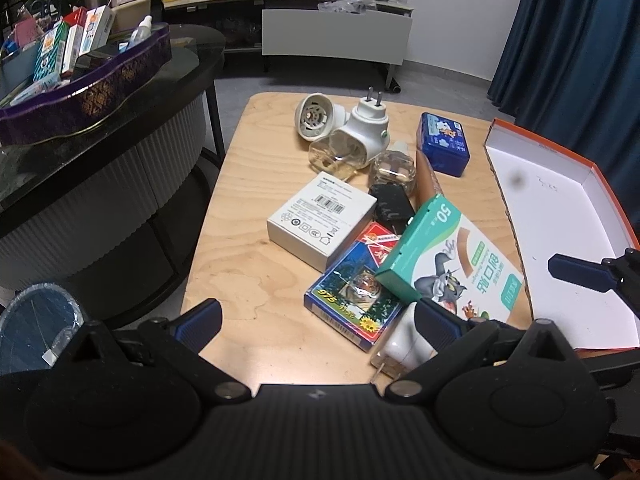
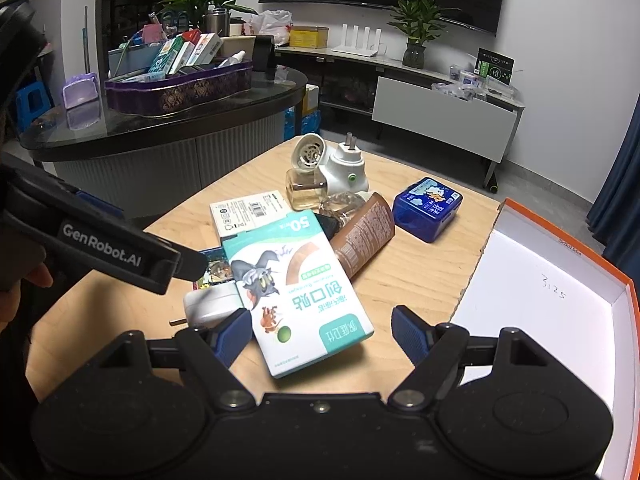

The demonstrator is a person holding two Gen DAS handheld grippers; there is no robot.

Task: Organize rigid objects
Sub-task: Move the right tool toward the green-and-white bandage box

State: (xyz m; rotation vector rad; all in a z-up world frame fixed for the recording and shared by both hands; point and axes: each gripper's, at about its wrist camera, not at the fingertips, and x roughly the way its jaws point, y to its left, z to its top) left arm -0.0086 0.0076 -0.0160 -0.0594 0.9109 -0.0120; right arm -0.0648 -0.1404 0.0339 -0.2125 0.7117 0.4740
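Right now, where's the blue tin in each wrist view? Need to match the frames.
Left wrist: blue tin sits upper right of centre, at the table's far side, just left of the orange box lid.
Right wrist: blue tin sits right of centre, beyond the green bandage box.
Shared landmark: the white plug-in diffuser, left of the tin in both views.

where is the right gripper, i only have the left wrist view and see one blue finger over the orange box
observer: the right gripper is open, its fingers straddling the near end of the green bandage box.
operator: touching it
observer: its right-hand finger is clearly apart from the box; the other I cannot tell.
operator: what's the brown thing behind that box
observer: a brown printed packet, beside the box's far right corner.
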